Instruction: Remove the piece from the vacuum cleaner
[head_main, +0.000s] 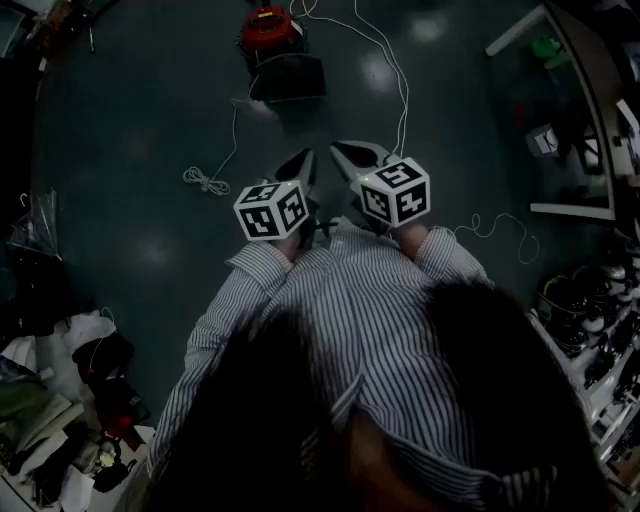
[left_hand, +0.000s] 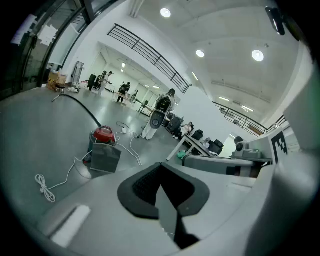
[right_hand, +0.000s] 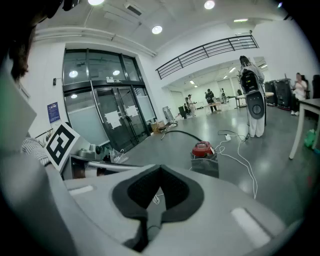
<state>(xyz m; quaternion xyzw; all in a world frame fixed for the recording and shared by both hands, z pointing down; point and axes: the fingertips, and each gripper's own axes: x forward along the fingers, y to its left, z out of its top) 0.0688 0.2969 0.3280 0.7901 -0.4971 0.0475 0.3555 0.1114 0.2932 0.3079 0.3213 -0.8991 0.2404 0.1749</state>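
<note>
The vacuum cleaner (head_main: 268, 28) stands on the dark floor some way ahead of me, a small canister with a red top (left_hand: 103, 133) and a grey box-shaped piece (head_main: 288, 77) in front of it. The same grey piece (left_hand: 105, 157) shows in the left gripper view, and the vacuum (right_hand: 203, 150) also appears in the right gripper view. My left gripper (head_main: 305, 158) and right gripper (head_main: 345, 150) are held side by side, well short of it, pointing at it. In their own views the left gripper (left_hand: 161, 165) and the right gripper (right_hand: 160, 167) are shut, with nothing between the pads.
White cables (head_main: 392, 70) run over the floor, with a coiled bundle (head_main: 204, 180) to the left. A black hose (left_hand: 82, 106) leads away from the vacuum. A white table (head_main: 560, 60) stands at the right, shoes (head_main: 590, 310) below it, and clutter (head_main: 90, 400) at lower left. A white robot stand (right_hand: 251, 100) is farther back.
</note>
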